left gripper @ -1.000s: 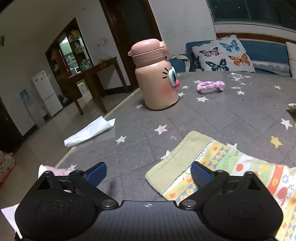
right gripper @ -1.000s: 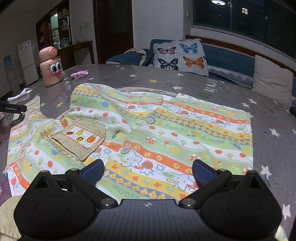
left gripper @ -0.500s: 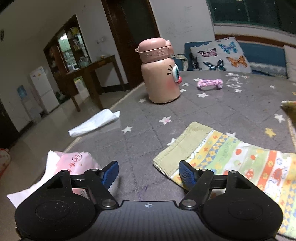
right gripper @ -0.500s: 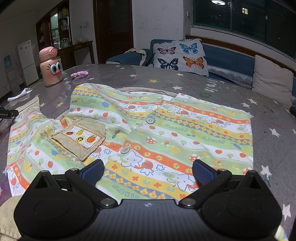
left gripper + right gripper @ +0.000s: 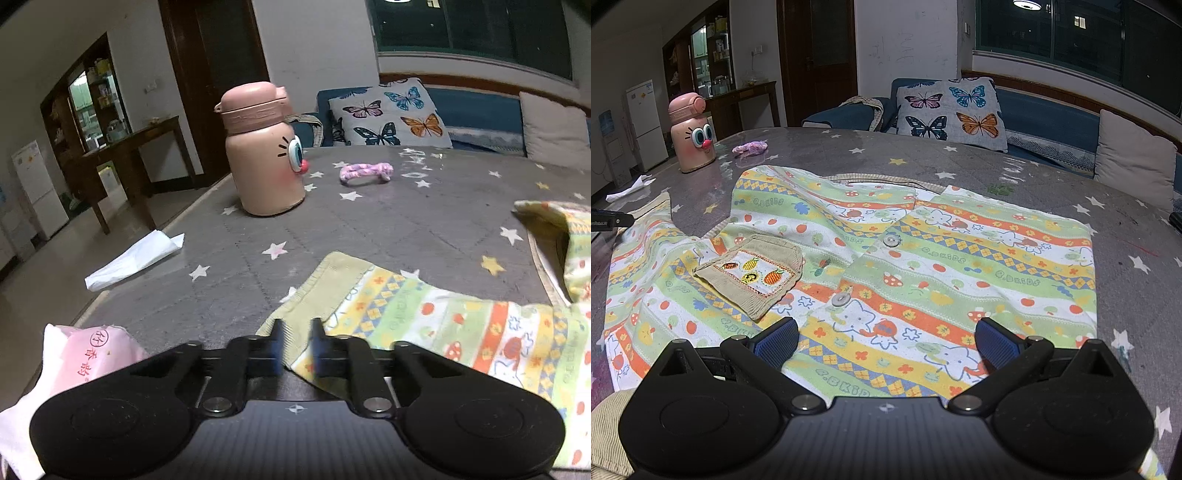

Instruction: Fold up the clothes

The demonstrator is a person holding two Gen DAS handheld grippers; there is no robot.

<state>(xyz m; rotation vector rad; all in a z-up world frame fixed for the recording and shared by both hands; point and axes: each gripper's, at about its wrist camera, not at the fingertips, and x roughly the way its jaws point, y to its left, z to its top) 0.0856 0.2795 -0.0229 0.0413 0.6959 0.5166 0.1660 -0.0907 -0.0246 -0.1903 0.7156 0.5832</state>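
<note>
Left wrist view: the left gripper (image 5: 295, 349) sits low at the near edge of the table (image 5: 406, 221), its two fingers drawn close together around the cuff end of a sleeve (image 5: 424, 314); a fold of the striped cloth lies between the blue pads, though the blur makes it hard to say whether they pinch it tight. The sleeve runs off to the right, flat on the grey star-patterned table cover. Beyond it stands a pink bottle (image 5: 264, 151) with a cartoon face, and near that lies a purple hair tie (image 5: 365, 172). A white tissue (image 5: 136, 258) lies at the table's left edge, and a pink tissue pack (image 5: 92, 354) rests just beside the gripper's left side.

Right wrist view: the right gripper (image 5: 886, 341) hovers over the bottom hem of the shirt (image 5: 923, 266), its fingers spread wide apart and holding nothing. The shirt lies spread face up on the table, buttons down the middle, a beige pocket (image 5: 753, 273) on its left half, one sleeve stretched out to the left. A butterfly cushion (image 5: 953, 110) rests on the sofa behind
</note>
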